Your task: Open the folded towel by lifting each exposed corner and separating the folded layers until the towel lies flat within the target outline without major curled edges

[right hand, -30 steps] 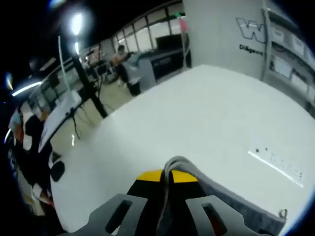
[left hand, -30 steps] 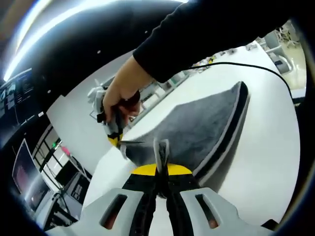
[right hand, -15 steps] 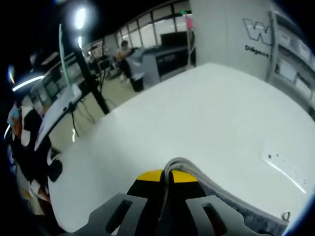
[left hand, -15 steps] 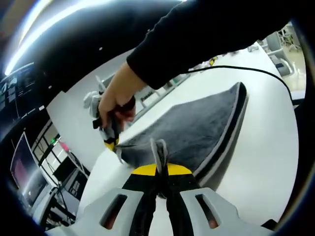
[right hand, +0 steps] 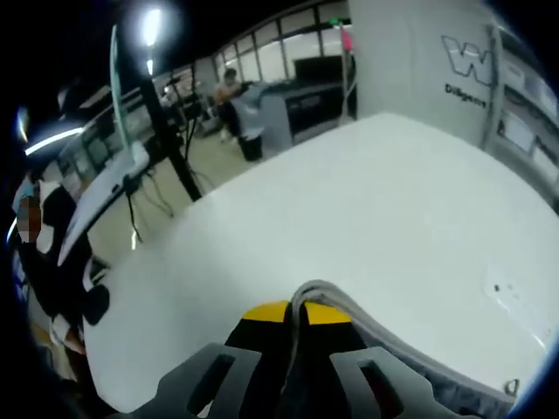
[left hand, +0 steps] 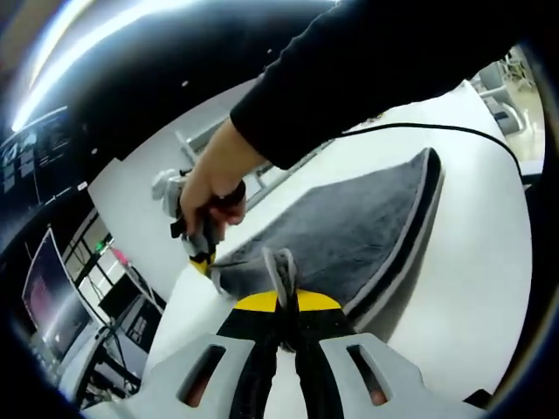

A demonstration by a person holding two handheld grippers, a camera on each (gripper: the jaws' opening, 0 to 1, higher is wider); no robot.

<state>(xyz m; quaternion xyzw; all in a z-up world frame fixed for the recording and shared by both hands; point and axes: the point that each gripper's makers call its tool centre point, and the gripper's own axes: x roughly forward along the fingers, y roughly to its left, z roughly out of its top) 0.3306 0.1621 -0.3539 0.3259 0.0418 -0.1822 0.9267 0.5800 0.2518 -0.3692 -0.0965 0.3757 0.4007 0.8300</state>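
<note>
Towel work is in the lifting part here: the gray towel is held up at one edge by both grippers, and the rest of it slopes down onto the white table. In the left gripper view, the left gripper has its two jaws pressed tight together on a small pinch of the gray cloth, near 6 o'clock. At about 9 o'clock in that same view, a hand in a dark sleeve holds the right gripper, and its tip sits on the next corner of the towel. In the right gripper view, the right gripper is squeezed closed on a fold of the towel, with the bare table stretching away toward 12 o'clock. A dark band runs along the far edge of the towel, toward 3 o'clock, and it looks like a second layer lies under the top one there. To do this step well, both grippers should likely rise together and stay level, so the cloth does not sag in the middle. It would help to pull the two corners gently apart, so the edge between them stays straight. The lift should be slow, so the lower layer stays on the table and does not get dragged along. The squeeze should stay firm, because a thin pinch of cloth could slip out.
</note>
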